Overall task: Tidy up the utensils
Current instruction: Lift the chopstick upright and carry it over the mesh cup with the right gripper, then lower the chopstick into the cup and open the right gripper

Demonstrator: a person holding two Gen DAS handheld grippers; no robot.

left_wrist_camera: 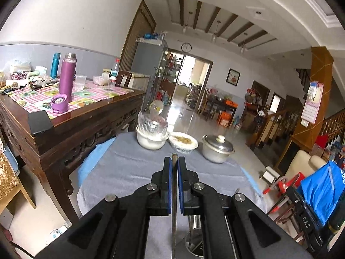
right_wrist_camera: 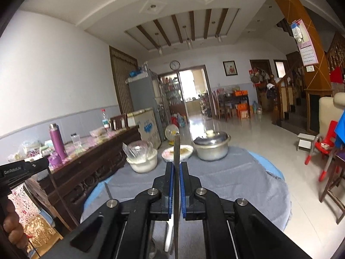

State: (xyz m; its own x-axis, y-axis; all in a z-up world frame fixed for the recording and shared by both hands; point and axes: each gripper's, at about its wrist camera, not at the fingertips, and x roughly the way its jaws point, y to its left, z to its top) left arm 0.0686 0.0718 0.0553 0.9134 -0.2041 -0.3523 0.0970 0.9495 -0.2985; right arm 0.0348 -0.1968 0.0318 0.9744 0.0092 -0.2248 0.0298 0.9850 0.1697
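left tool clamps a thin metal utensil | right tool clamps a flat metal handle

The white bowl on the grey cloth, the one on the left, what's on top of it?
A crumpled clear plastic bag sits on top of the white bowl, bulging above its rim. The bag covers the opening, so what the bowl holds cannot be seen.

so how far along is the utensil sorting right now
Mid-job, as far as these views show. In hand: the left gripper is shut on a thin metal utensil, and the right gripper is shut on another one. A steel holder stands below the left gripper; whether it already holds utensils can't be told. Left: both utensils still need to go in.
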